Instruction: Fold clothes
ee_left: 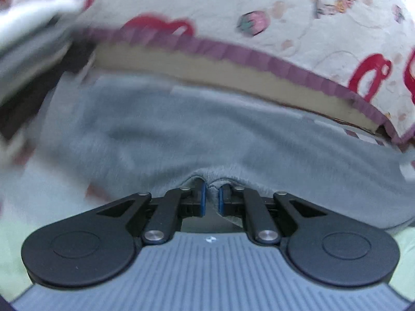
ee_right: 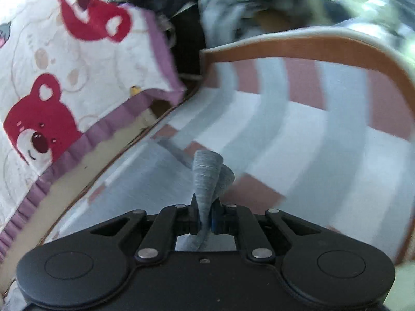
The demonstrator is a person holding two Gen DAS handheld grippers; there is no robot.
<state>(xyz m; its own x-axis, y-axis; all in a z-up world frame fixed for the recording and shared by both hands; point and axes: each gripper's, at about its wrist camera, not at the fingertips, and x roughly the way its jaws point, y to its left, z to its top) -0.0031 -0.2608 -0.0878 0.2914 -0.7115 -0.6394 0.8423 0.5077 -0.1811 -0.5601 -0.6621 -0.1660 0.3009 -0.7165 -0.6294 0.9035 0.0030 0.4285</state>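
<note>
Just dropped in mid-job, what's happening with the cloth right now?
A person is folding clothes with a handheld gripper in each hand. The left gripper is shut on the edge of a grey garment, which spreads out ahead of it. The right gripper is shut on a bunched, ribbed grey piece of fabric that sticks up between its fingers. A bear-print blanket with a purple border lies alongside, and a striped pink, white and grey surface is below. Both views are motion-blurred.
</note>
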